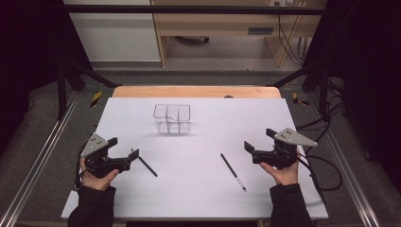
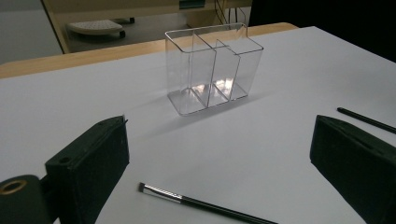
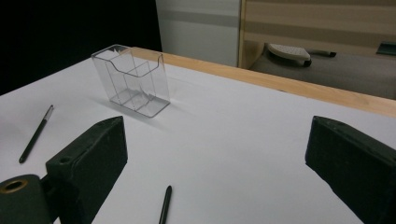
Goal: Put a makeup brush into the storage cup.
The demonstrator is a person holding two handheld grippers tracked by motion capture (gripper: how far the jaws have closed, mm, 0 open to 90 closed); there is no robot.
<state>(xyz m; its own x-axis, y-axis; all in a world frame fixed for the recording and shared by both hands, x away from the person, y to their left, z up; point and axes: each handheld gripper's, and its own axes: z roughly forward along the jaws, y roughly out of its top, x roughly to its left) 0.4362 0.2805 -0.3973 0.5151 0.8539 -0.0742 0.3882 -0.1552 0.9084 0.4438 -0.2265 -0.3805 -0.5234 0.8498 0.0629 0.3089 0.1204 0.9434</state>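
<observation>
Nothing is done yet: I hold left tool [image 1: 134, 153] and right tool [image 1: 248, 147] released, both brushes [image 1: 147, 166] [image 1: 233, 172] lying on the worktop [image 1: 208, 203] below the clear organizer [image 1: 172, 118] at upper centre

We see a wooden worktop [image 1: 196, 91] covered by a white sheet [image 1: 203, 189] across most of its surface. A clear, compartmented plastic holder [image 1: 171, 118] stands upright on the sheet towards the far side. Nearer us, two slim black brushes lie flat and well apart: the left brush [image 1: 146, 165] and the right brush [image 1: 232, 171].
</observation>
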